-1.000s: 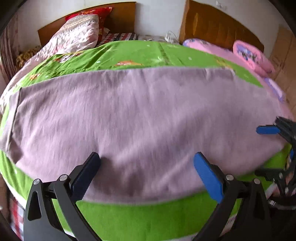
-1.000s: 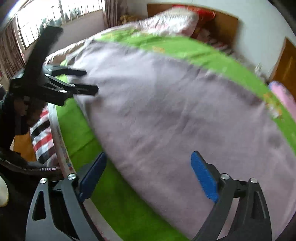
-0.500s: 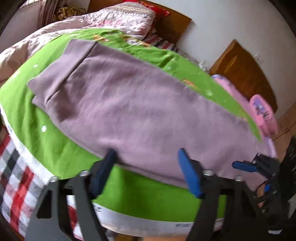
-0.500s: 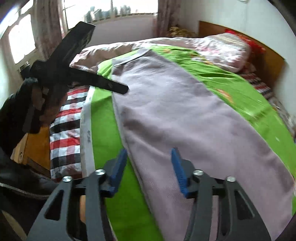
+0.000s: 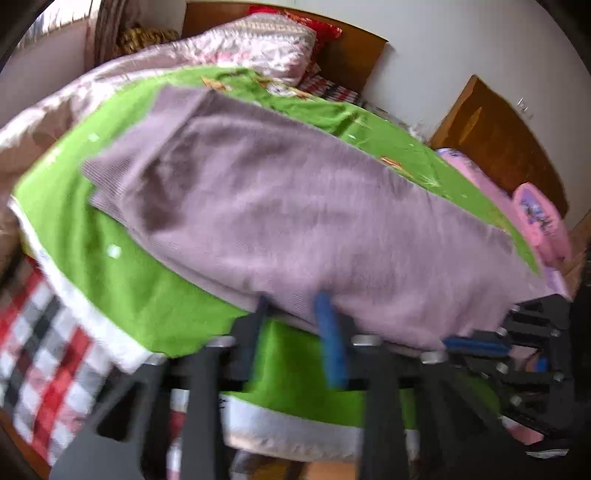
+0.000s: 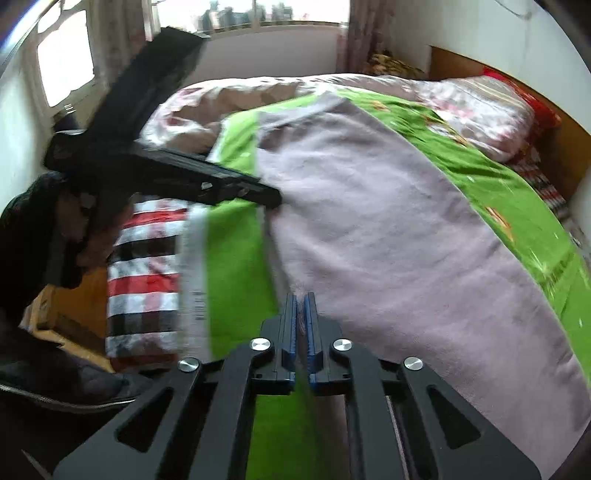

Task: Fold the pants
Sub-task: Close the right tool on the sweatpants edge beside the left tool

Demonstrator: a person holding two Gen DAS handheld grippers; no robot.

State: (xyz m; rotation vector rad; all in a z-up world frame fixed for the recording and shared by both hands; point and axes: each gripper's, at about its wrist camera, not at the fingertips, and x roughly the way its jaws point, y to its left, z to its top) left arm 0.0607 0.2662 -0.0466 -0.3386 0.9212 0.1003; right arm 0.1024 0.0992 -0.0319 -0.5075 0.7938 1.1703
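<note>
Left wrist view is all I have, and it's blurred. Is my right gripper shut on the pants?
Observer: It looks so. In the right wrist view, the right gripper has its blue pads nearly together on the near edge of the pants.
Operator: Where is my left gripper along that edge?
Observer: The tip of the left gripper meets the same edge farther along, toward the window.
</note>
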